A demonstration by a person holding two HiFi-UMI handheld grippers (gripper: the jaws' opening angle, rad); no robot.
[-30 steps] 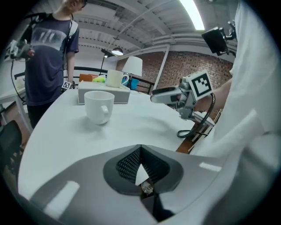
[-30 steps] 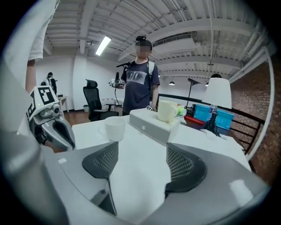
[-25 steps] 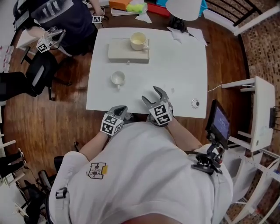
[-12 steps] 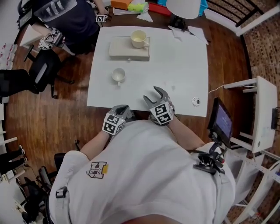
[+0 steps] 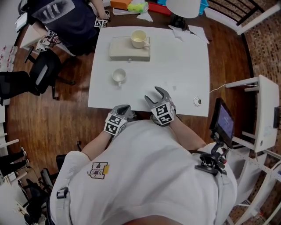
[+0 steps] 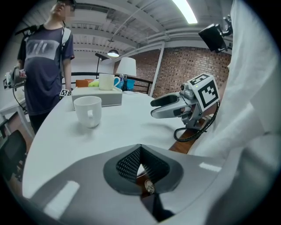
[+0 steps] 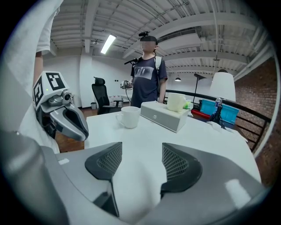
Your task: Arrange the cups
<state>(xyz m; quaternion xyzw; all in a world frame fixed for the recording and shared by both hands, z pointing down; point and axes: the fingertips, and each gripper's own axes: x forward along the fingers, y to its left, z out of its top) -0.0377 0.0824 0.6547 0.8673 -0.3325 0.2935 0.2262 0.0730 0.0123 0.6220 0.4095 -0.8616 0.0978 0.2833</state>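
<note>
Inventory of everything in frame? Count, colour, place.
table: 1, white, centre
cup on the table: 1, white, left of centre
cup on the box: 1, cream, far side
box: 1, light grey, far side of the table
small round thing: 1, pale, table's near right edge; unidentifiable
papers: a few, white, far right corner
lamp shade: 1, white, beyond the table
office chair: 1, black, left of the table
screen: 1, dark, right of the table
second person: 1, dark shirt, far left
left claw: 1, grey, near edge, shut, empty
right claw: 1, grey, near edge, open, just been closing, nothing between
</note>
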